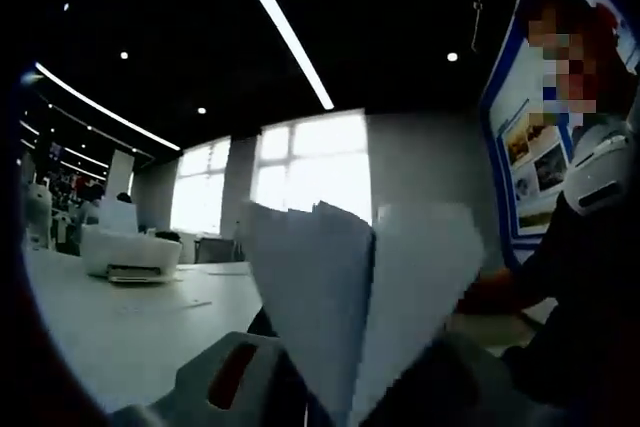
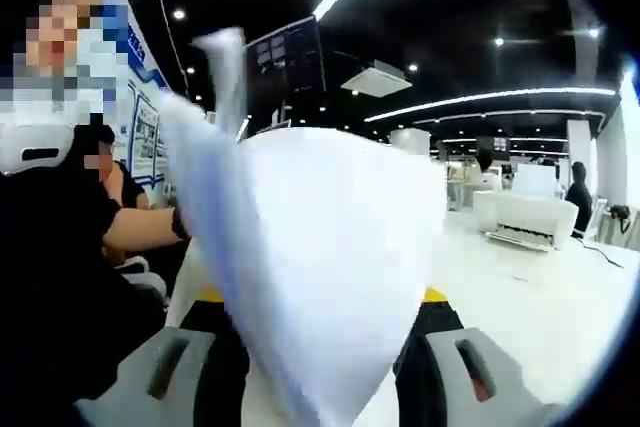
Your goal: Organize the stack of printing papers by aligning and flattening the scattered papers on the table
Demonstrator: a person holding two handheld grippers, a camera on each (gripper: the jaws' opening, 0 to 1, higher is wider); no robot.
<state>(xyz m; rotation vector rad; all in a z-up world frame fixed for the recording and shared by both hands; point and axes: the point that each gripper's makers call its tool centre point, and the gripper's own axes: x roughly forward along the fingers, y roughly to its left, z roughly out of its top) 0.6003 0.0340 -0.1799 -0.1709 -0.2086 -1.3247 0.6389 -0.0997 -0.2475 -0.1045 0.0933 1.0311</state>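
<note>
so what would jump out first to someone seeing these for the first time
The fanned sheets of white printing paper stand up between the left gripper jaws in the left gripper view. In the right gripper view, a curved, blurred bundle of white paper rises between the right gripper jaws. Behind, a white desktop printer sits on the white table.

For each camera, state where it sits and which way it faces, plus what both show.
Left gripper view: rides the left tool, facing along the white table toward bright windows; the paper stack stands between its jaws; a dark sleeve at right.
Right gripper view: rides the right tool, facing across the table toward a printer; papers in front, a forearm at left.
Shared: papers, table, white printer.
</note>
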